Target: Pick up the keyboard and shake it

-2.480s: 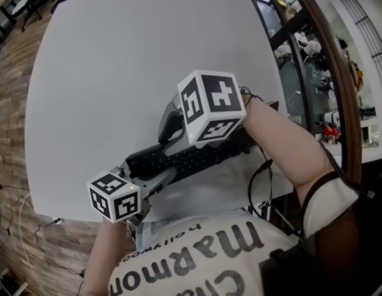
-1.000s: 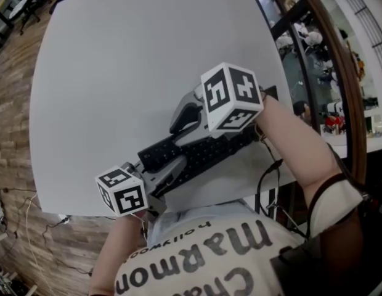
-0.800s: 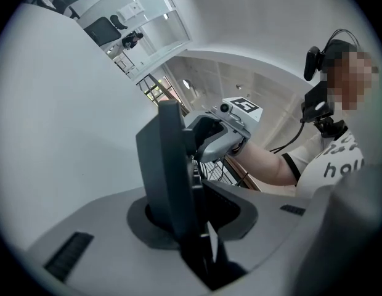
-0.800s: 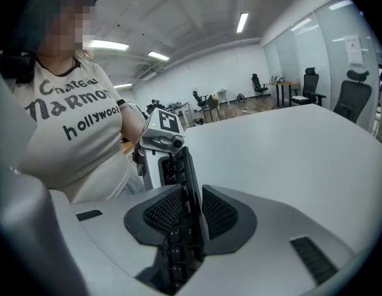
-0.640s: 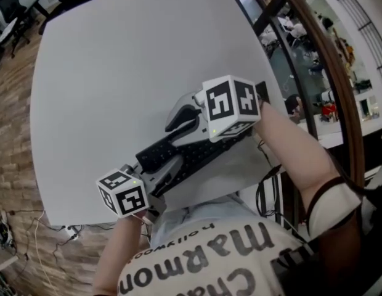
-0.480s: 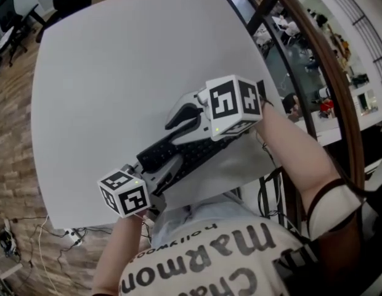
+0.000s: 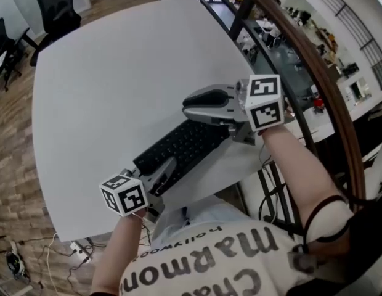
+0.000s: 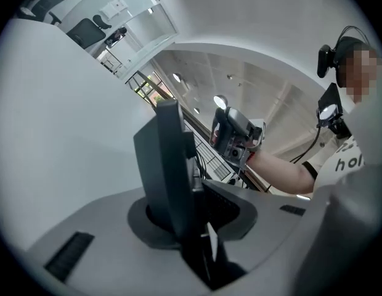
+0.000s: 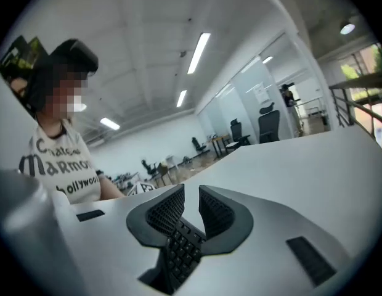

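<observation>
While the left gripper (image 7: 161, 172) clamps the keyboard (image 7: 182, 145) by its left end along the table's (image 7: 105, 73) near edge, seemingly bearing it alone, the right gripper (image 7: 190, 106) hovers over the right end, jaws just narrowed, slightly apart, gripping nothing

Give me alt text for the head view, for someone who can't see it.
A black keyboard, slantwise at the near edge of a white table, is clamped at its left end by the left gripper. The right gripper hovers above the other end, clear of it; its jaws have just been closing but grip nothing.
</observation>
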